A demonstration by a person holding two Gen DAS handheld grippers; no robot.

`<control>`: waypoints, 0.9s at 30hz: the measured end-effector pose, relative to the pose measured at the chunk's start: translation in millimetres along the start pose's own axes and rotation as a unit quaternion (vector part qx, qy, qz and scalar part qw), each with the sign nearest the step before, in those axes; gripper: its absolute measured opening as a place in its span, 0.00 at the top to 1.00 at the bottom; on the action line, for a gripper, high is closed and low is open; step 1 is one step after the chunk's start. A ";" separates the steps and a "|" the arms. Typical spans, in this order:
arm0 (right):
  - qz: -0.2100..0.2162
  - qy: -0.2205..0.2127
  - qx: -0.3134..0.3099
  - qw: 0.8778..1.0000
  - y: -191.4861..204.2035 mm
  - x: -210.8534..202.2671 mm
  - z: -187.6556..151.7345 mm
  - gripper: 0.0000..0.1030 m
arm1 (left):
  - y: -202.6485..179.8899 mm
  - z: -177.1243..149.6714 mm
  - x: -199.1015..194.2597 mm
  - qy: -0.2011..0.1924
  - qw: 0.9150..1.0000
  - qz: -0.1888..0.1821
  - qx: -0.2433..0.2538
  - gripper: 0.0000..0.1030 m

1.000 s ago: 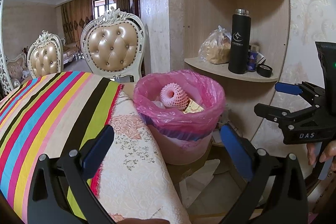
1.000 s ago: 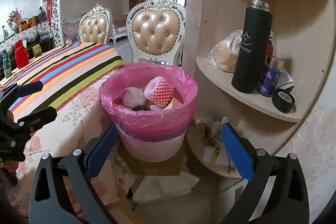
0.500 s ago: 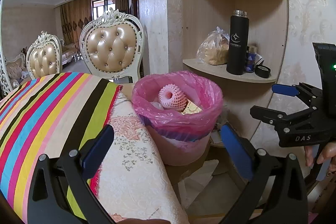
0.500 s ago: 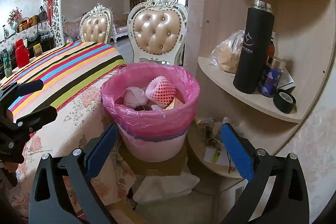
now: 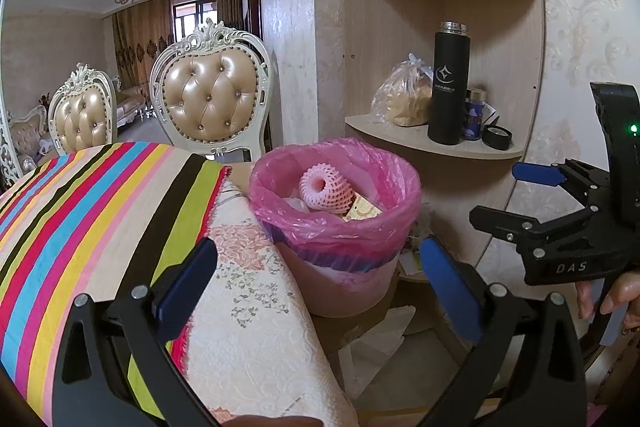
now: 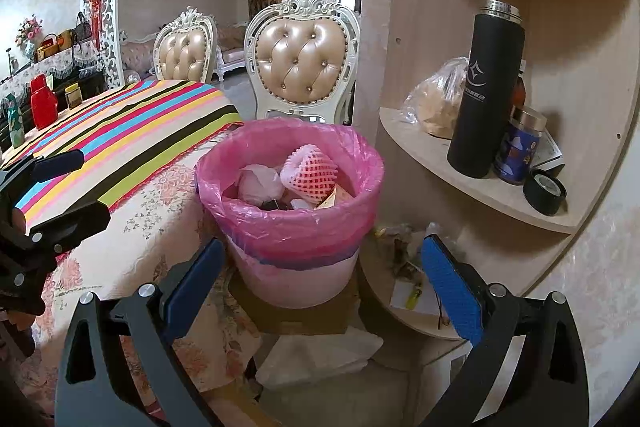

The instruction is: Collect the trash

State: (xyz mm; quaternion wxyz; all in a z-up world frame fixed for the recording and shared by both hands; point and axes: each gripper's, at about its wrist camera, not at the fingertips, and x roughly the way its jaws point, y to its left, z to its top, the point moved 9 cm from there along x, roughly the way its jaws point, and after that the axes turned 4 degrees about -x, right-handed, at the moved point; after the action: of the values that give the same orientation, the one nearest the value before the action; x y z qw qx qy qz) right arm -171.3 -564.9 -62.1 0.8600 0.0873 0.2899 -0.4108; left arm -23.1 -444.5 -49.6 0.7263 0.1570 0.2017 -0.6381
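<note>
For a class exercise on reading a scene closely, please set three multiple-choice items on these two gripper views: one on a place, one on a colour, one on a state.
1. Where does the black flask stand?
A. on the striped tablecloth
B. on the corner shelf
C. in the bin

2. What colour is the bin liner?
A. pink
B. black
C. white

3. How is the right gripper?
A. shut on foam netting
B. shut, empty
C. open, empty

Key: 1 B, the flask stands upright on the corner shelf. 2 A, the liner folded over the rim is pink. 3 C, its blue pads sit wide apart with nothing between.
</note>
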 end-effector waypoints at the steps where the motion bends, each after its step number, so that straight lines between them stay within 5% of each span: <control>1: 0.000 0.000 0.000 1.000 0.1 0.1 -0.1 0.09 | -0.5 0.2 0.1 0.000 1.000 -0.001 0.000 0.04; 27: 0.005 0.001 0.004 1.000 0.2 4.3 -0.5 0.09 | 4.2 -6.2 1.9 0.009 1.000 -0.007 -0.012 0.04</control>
State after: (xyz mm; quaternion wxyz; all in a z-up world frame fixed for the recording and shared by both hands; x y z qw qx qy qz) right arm -169.3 -567.4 -64.9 0.8615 0.0920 0.2886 -0.4074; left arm -19.3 -442.6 -56.1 0.7217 0.1526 0.2167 -0.6395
